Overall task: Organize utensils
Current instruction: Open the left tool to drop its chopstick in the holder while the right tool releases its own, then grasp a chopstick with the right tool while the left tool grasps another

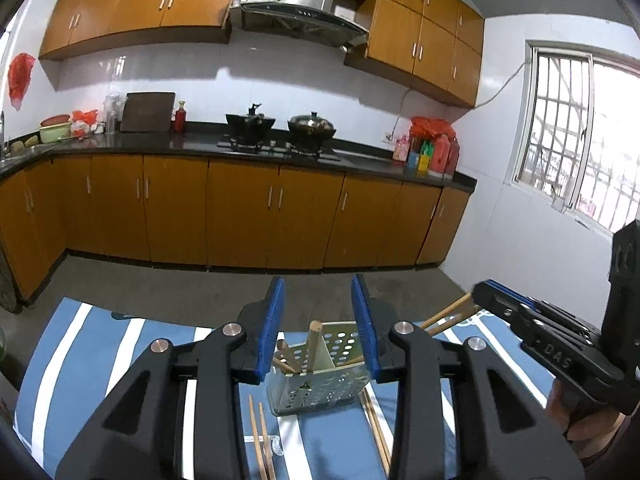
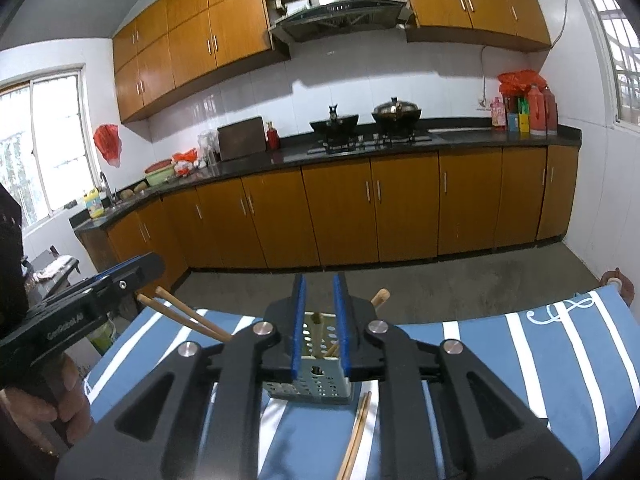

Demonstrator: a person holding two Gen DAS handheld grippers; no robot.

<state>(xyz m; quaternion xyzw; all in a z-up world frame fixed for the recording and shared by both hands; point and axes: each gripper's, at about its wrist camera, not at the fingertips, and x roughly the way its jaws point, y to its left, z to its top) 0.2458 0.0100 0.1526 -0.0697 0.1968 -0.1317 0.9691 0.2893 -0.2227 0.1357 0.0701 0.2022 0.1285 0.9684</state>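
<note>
My left gripper (image 1: 319,312) has its jaws standing apart with nothing between the blue pads, and my right gripper (image 2: 319,308) shows a narrower gap, also bare; neither has hold of anything. Both hang just above the near edge of the perforated metal holder (image 1: 316,384), which stands upright on the blue striped cloth (image 1: 80,360) straight ahead of and below both sets of fingers. Several wooden utensils already stand in its compartments, leaning outward.

What I judge is left to gather lies on the cloth on my side of the holder: 2 loose chopsticks (image 1: 262,436) under my left gripper, to the holder's left, and another pair (image 2: 356,436) just beside its right corner, under my right gripper. Both pairs run lengthwise toward me, roughly along the line my fingers point, so either gripper's jaws would close across the thin sticks.

Each hand is nearer its own pair, and each pair lies back and down from the fingertips, so I would need to draw back and dip before closing
</note>
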